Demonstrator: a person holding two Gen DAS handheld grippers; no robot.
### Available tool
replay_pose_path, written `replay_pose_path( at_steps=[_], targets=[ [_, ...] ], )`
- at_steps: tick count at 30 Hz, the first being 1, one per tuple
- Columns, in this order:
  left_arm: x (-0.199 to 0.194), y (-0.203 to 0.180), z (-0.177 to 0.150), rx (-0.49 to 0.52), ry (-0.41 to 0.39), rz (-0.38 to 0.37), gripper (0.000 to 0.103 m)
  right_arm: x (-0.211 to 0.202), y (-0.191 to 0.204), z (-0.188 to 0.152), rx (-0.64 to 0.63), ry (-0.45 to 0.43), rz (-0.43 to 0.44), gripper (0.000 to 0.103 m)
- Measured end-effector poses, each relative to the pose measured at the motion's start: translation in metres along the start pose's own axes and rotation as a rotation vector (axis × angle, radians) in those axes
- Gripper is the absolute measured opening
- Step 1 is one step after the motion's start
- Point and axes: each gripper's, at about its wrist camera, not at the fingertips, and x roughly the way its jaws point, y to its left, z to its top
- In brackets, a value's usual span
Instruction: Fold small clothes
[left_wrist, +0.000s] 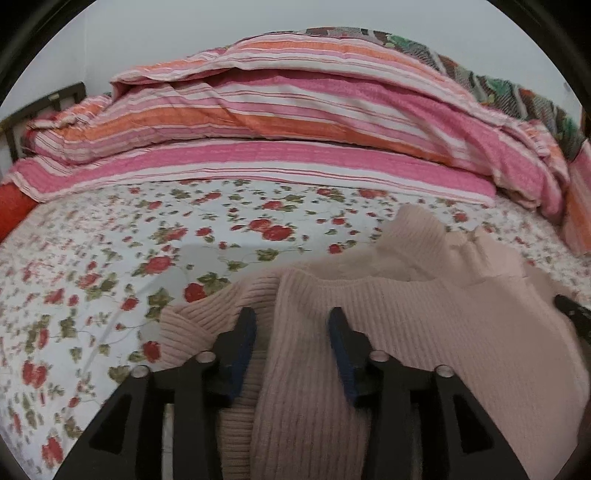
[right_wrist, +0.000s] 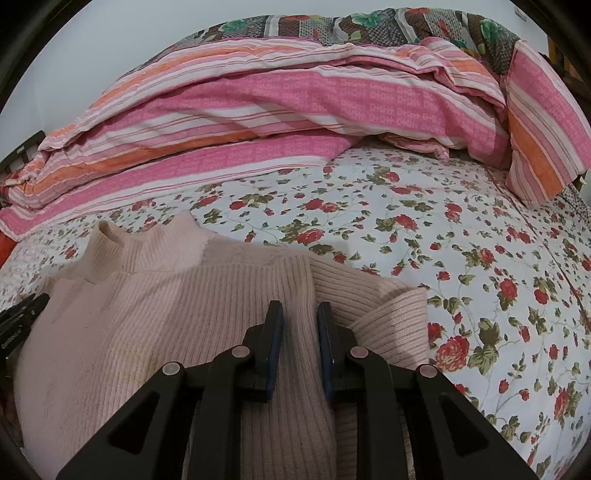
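Lying across a bed's floral sheet (right_wrist: 461, 236) is a pale pink ribbed-knit sweater (left_wrist: 424, 325), soft and fuzzy, its stand-up collar pointing toward the far bedding. In the left wrist view, one sleeve is sitting folded in over the body at the left, its ribs running at a slant against the upright ribs of the front panel. The left tongs (left_wrist: 291, 317) are standing apart over that folded edge, with a ridge of knit lying between the blue-padded fingers; the pads are not pressing on it. At the right edge of that view, the dark tip of the other tool is showing against the knit.

In the right wrist view, the right tongs (right_wrist: 299, 310) are standing much closer together, pinching a raised ridge of the sweater's ribbing between their pads. To their right, the second sleeve is lying folded inward, its rounded cuff end resting on the sheet.

Beyond the sweater, white cotton printed with red roses and green leaves is stretching out smooth. Farther back, a puffy quilt (right_wrist: 258, 122) striped in pink, orange and white is lying heaped along the wall, with a darker patterned blanket (right_wrist: 369, 29) behind it.
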Motion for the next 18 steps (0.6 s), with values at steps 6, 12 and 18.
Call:
replay_pose_path(
  at_steps=[6, 12, 18],
  targets=[
    [-0.001, 0.003, -0.001, -0.008, -0.008, -0.092, 0.06, -0.001, -0.004, 0.0, 0.029, 0.004, 0.03, 0.021],
    [-0.009, 0.015, 0.004, -0.049, 0.005, -0.165, 0.062, -0.017, 0.001, 0.015, 0.061, 0.065, 0.032, 0.047],
    [-0.036, 0.062, 0.005, -0.145, -0.036, -0.249, 0.069, -0.053, 0.063, 0.01, -0.04, 0.046, 0.113, 0.064]
  ],
)
